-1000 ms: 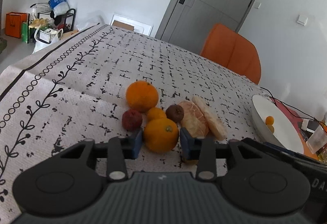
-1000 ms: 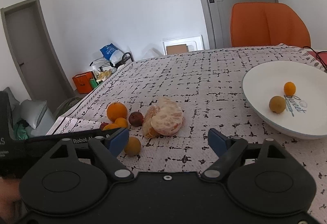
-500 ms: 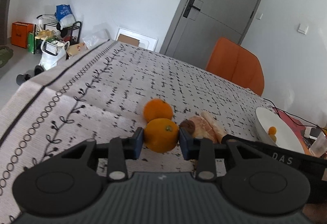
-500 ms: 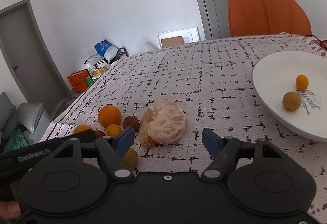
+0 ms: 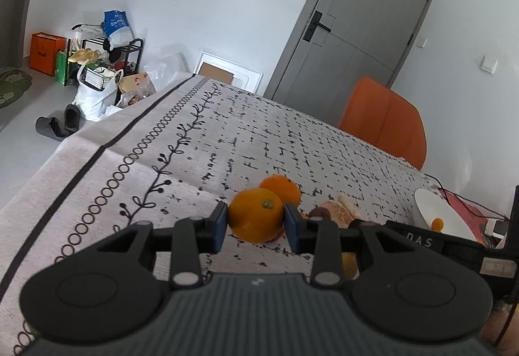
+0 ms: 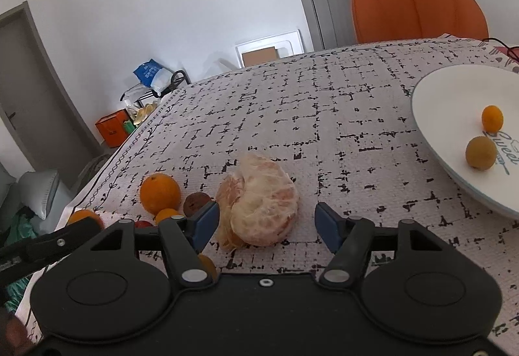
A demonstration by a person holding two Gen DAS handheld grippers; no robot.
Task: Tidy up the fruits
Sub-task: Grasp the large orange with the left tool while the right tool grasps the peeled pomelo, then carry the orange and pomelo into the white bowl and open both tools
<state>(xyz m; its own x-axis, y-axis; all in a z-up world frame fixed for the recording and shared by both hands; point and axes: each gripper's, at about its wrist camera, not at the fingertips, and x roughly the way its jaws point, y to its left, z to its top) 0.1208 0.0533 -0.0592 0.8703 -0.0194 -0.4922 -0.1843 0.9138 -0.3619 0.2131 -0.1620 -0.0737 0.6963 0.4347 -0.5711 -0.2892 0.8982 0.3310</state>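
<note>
Left gripper [image 5: 255, 224] clamped on an orange [image 5: 255, 219], jaws pressed against both sides of the fruit, orange lifted a little above the patterned cloth of the bench [image 5: 227, 135]. Just behind it a second orange [image 5: 285, 187], and to the right a small brown fruit [image 5: 318, 212] and part of a peeled pomelo [image 5: 337, 213]. Further right the white plate [image 5: 431, 210] with a small orange fruit [image 5: 438, 223] in it. Right gripper [image 6: 267, 223] with jaws wide apart, held low over the bench, peeled pomelo [image 6: 262, 203] between the blue fingertips [image 6: 207, 221] but not touched on the right side; on the left side cannot tell if touching. Left of the pomelo a brown fruit [image 6: 196, 202], a large orange [image 6: 159, 193] and a smaller orange fruit [image 6: 167, 214] close together. On the white plate [image 6: 447, 96], at the right, a small orange kumquat [image 6: 492, 118] and a yellowish-brown round fruit [image 6: 480, 153], near each other but apart. Orange chair [image 6: 418, 5] behind the bench
</note>
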